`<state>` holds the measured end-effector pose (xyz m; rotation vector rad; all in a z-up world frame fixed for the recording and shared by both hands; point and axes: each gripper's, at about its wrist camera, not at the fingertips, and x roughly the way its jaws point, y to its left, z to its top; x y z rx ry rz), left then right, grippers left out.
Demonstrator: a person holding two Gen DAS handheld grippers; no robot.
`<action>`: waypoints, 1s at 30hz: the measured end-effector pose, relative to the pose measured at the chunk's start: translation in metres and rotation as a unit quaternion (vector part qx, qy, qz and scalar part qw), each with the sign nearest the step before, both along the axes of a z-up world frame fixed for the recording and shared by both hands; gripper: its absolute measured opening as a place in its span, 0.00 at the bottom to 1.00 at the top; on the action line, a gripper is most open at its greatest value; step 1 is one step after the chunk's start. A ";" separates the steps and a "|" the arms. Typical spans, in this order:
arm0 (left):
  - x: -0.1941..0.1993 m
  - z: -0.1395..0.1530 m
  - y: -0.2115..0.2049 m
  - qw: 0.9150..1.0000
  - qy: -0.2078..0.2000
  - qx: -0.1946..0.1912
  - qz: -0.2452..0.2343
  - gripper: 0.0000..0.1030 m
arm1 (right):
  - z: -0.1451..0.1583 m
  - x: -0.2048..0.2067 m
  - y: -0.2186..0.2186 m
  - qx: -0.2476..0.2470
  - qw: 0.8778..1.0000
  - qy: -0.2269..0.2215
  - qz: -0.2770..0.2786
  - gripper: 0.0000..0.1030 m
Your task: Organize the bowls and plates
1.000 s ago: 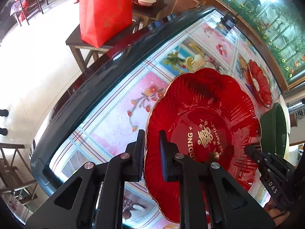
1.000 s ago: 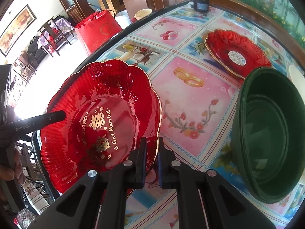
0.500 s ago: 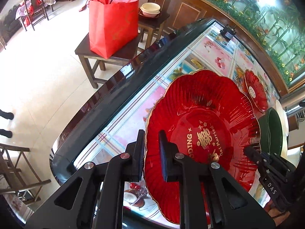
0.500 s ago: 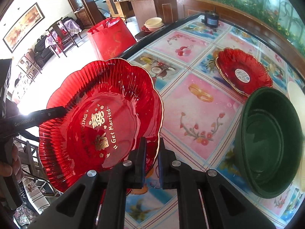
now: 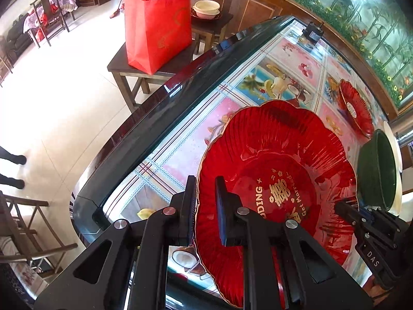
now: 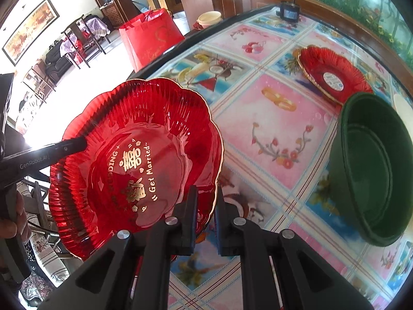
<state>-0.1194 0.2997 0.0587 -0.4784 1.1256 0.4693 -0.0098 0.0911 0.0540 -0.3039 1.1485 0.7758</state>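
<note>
Right now your left gripper (image 5: pixel 205 206) and right gripper (image 6: pixel 205 214) each pinch a narrow gap on opposite rims of the red wedding plate (image 6: pixel 134 160), holding it tilted above the table's (image 5: pixel 144 134) edge. Farther along sit a green bowl (image 6: pixel 371 170) and a second red plate (image 6: pixel 333 75).

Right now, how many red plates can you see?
2. One red plate is lifted, held at opposite rims by both grippers. The other red plate lies on the table beyond the green bowl. More could be hidden.
</note>
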 end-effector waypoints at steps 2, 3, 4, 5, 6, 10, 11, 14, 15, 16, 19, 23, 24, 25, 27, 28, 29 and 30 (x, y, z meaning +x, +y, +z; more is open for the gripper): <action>0.002 -0.002 0.000 1.000 0.003 0.001 0.000 0.13 | -0.002 -0.001 -0.001 -0.002 1.000 0.000 -0.002 0.09; 0.002 -0.003 0.001 1.000 0.003 0.000 0.000 0.13 | -0.003 -0.002 -0.001 -0.003 1.000 0.001 -0.002 0.09; 0.002 -0.004 0.001 1.000 0.003 -0.001 0.000 0.13 | -0.003 -0.003 -0.001 -0.004 1.000 0.001 -0.002 0.09; 0.002 -0.005 0.000 1.000 0.004 0.000 0.000 0.13 | -0.004 -0.004 -0.001 -0.005 1.000 -0.001 -0.002 0.09; 0.003 -0.007 0.000 1.000 0.006 0.004 -0.002 0.13 | -0.004 -0.005 -0.001 -0.006 1.000 -0.001 -0.002 0.09; 0.008 -0.016 0.000 1.000 0.010 0.006 -0.001 0.14 | -0.010 -0.004 0.001 -0.011 1.000 0.000 -0.004 0.10; 0.008 -0.016 0.001 1.000 0.008 0.006 0.000 0.14 | -0.011 -0.003 0.002 -0.013 1.000 0.000 -0.004 0.10; 0.009 -0.018 0.001 1.000 0.007 0.018 0.000 0.16 | -0.012 -0.004 0.004 -0.013 1.000 -0.006 -0.001 0.10; 0.008 -0.018 0.001 1.000 0.005 0.023 0.000 0.17 | -0.012 -0.004 0.005 -0.014 1.000 -0.007 0.001 0.10; 0.008 -0.018 0.001 1.000 0.004 0.026 0.001 0.17 | -0.012 -0.004 0.005 -0.014 1.000 -0.007 0.002 0.11; 0.007 -0.018 0.000 0.999 0.007 0.046 0.007 0.18 | -0.014 -0.006 0.004 -0.011 1.000 0.000 0.006 0.13; 0.006 -0.012 -0.001 0.997 0.004 0.073 0.007 0.37 | -0.014 -0.006 0.000 -0.006 1.000 0.008 0.001 0.14; 0.005 -0.009 0.000 0.997 0.002 0.077 0.007 0.54 | -0.014 -0.005 0.000 -0.005 1.000 0.010 0.000 0.17; 0.005 -0.005 0.000 0.997 -0.002 0.078 0.006 0.59 | -0.013 -0.003 -0.001 -0.006 1.000 0.012 -0.001 0.21; 0.004 0.002 0.001 0.997 -0.008 0.082 0.008 0.62 | -0.010 0.000 -0.005 -0.004 1.000 0.016 -0.009 0.24; 0.005 0.007 0.000 0.996 -0.009 0.086 0.008 0.62 | -0.007 0.003 -0.008 0.001 1.000 0.016 -0.013 0.25; 0.006 0.012 -0.001 0.996 -0.009 0.086 0.005 0.62 | -0.004 0.005 -0.010 0.004 1.000 0.016 -0.016 0.26; 0.010 0.019 -0.002 0.997 -0.011 0.082 0.002 0.62 | 0.001 0.008 -0.013 0.010 1.000 0.016 -0.018 0.26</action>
